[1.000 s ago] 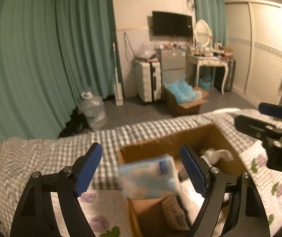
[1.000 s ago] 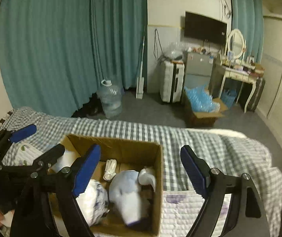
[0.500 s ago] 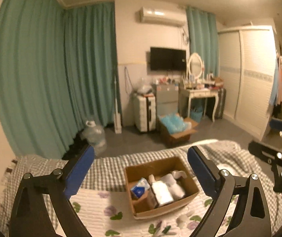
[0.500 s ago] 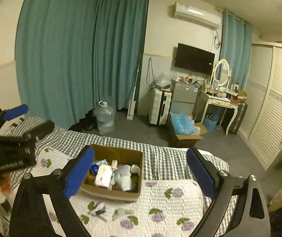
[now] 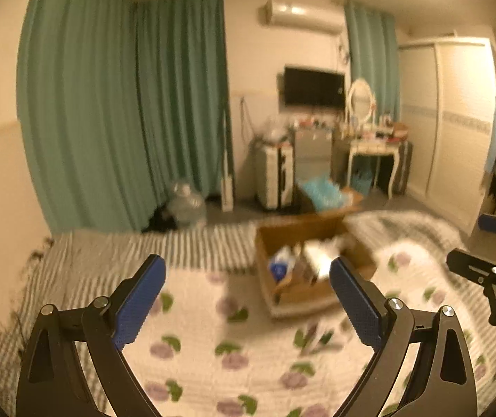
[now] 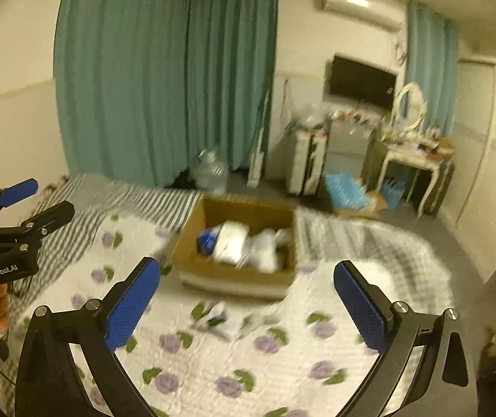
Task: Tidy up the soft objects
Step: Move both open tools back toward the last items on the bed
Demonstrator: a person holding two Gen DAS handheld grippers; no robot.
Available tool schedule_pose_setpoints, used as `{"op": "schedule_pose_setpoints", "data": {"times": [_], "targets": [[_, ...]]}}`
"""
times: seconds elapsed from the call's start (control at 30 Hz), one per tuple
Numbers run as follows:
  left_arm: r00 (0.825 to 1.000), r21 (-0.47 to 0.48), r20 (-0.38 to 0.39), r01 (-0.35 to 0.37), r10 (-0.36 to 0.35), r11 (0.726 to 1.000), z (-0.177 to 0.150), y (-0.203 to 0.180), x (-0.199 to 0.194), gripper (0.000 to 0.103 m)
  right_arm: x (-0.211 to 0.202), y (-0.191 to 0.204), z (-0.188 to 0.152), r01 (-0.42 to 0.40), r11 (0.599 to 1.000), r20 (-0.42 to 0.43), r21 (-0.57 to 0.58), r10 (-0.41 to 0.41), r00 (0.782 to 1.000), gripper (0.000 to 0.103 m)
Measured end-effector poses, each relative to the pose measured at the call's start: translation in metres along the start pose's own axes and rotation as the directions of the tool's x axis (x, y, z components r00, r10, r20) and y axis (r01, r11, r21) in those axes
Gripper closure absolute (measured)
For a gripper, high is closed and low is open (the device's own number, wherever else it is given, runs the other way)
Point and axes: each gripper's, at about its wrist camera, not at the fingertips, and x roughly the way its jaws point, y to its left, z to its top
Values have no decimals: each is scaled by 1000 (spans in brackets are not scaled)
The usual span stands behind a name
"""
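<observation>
A brown cardboard box sits on the bed and holds several soft white and blue items. My left gripper is open and empty, held well back from the box; it also shows at the left edge of the right wrist view. My right gripper is open and empty, back from the box; it also shows at the right edge of the left wrist view. A small white item lies on the quilt in front of the box. Both views are motion-blurred.
The bed has a floral quilt over a checked sheet. Beyond the bed stand teal curtains, a water jug, a white suitcase, a floor box of blue items, a dressing table and a wardrobe.
A pack dropped from my left gripper into the box a second ago. Both grippers pulled up and far back from the box, then swung slightly; the views are blurred now.
</observation>
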Motion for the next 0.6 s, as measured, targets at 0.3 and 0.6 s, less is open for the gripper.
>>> {"op": "schedule_pose_setpoints", "data": {"times": [0.3,0.6], "targets": [[980,-12,-196,-30,27,999,-104,4,96,6,164,31,-90,-81,996,-231,-24,73,970,2],[949,-57,-311,-80,58,995,-164,17,175,6,259,38,-125,-81,995,-263,-51,65,963,19]]}}
